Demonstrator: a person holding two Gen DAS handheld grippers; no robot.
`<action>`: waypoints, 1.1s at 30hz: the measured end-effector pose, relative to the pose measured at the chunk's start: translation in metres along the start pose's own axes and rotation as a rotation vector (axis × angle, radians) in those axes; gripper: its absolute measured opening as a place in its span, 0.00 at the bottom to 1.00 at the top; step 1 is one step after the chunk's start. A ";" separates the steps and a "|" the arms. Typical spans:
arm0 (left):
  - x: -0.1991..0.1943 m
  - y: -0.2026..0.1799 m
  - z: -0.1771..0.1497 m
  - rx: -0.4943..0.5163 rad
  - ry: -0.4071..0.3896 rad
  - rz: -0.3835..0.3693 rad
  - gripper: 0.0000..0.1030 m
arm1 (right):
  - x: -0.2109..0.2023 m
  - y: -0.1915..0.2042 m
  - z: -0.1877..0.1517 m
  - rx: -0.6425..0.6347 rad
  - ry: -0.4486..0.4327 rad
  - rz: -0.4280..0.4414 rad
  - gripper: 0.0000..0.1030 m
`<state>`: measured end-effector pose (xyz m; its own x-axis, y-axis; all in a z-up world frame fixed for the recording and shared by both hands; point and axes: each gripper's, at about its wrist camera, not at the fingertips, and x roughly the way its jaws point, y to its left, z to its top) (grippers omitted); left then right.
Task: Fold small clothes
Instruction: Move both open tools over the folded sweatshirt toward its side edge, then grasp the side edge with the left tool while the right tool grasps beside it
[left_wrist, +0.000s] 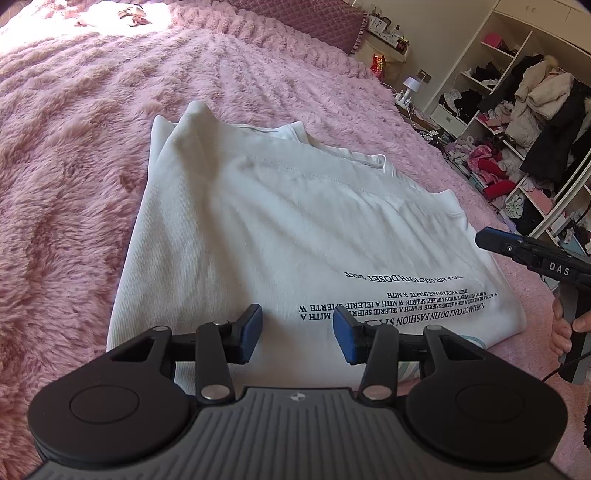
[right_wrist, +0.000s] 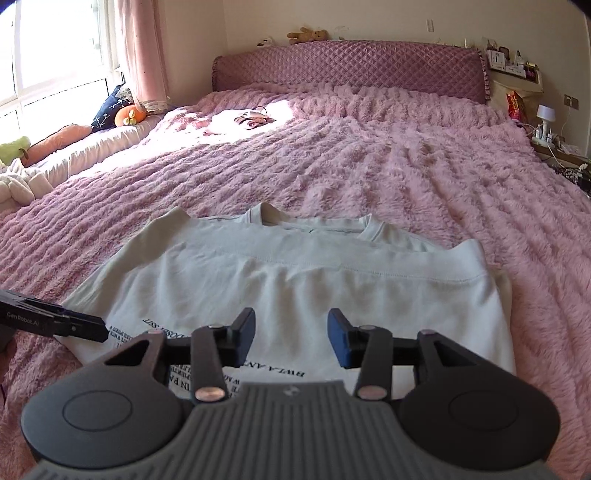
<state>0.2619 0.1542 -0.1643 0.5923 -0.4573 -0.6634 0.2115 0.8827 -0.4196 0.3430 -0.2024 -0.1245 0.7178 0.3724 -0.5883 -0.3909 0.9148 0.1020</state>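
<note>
White shirt (right_wrist: 280, 280) folded on pink bedspread (right_wrist: 406, 166), collar at 12 o'clock; print partly hidden. Left gripper (left_wrist: 297, 334) and right gripper (right_wrist: 291, 338) jaws apart, empty.

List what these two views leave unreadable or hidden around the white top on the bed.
- White top: near hem hidden behind the left gripper in the left wrist view, and behind the right gripper in the right wrist view.
- Black print: upside down, partly covered, wording unclear.
- Layers beneath the fold: hidden in both views.
</note>
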 end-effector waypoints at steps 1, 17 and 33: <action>0.000 0.000 -0.001 -0.002 -0.002 -0.003 0.53 | 0.009 0.004 0.006 -0.015 -0.011 -0.014 0.39; 0.004 -0.016 -0.006 0.057 -0.019 -0.002 0.82 | 0.193 0.026 0.075 -0.141 0.008 -0.320 0.39; -0.004 -0.010 -0.001 -0.078 -0.010 -0.025 0.86 | 0.170 0.048 0.040 -0.251 0.095 -0.367 0.39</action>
<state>0.2565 0.1468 -0.1578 0.5954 -0.4773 -0.6463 0.1654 0.8600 -0.4828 0.4691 -0.0889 -0.1880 0.7832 0.0034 -0.6217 -0.2562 0.9128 -0.3179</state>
